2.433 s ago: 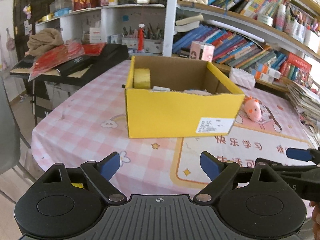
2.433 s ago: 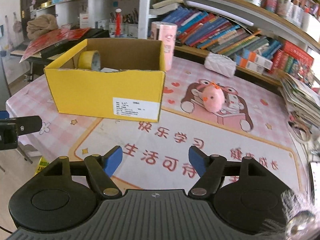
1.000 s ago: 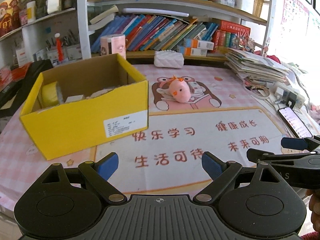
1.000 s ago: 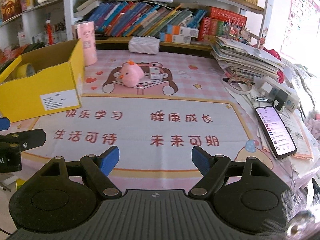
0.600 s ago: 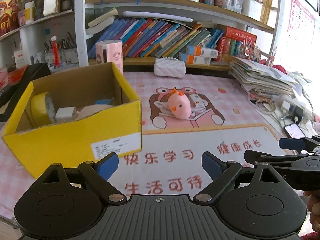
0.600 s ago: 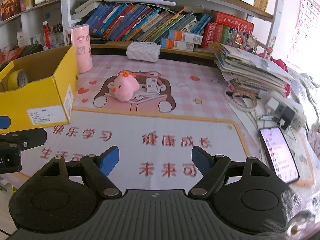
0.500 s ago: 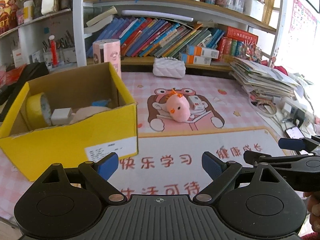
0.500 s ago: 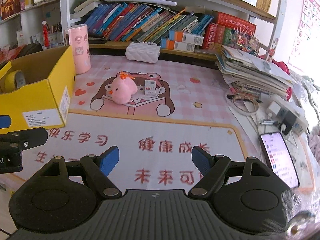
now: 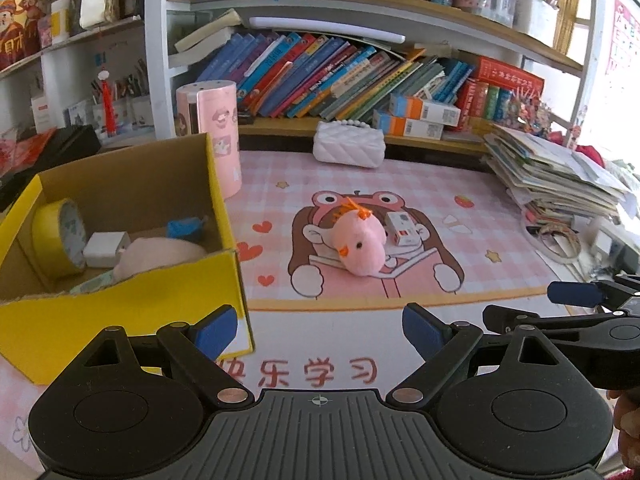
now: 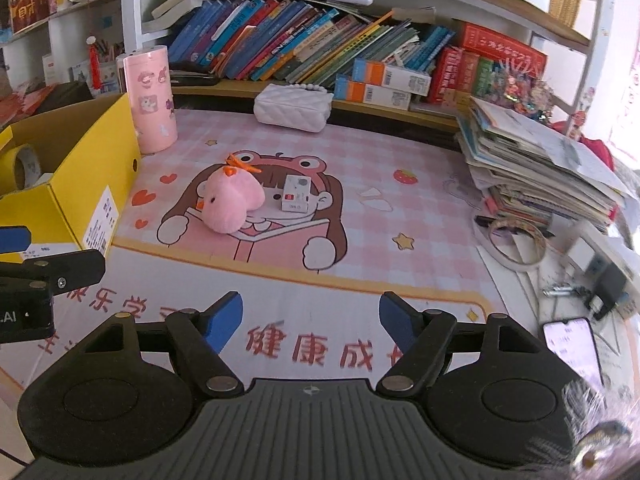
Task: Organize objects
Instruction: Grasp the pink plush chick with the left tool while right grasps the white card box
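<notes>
A pink plush chick lies on the pink printed mat, with a small white box just beside it. At the left stands a yellow cardboard box that holds a yellow tape roll, a white block, a blue item and a pale plush. My left gripper hangs open over the mat's near part, short of the chick. My right gripper holds nothing between its fingers and its jaws are closing. Each gripper shows at the edge of the other's view.
A pink cylinder container stands behind the yellow box. A white quilted pouch lies by the bookshelf. A stack of papers and books, a tape ring, chargers and a phone crowd the right side.
Both grippers have moved forward over the table toward the chick, which now looks larger and nearer. The yellow box has slid toward the left in both views. The right jaws stand slightly narrower.
</notes>
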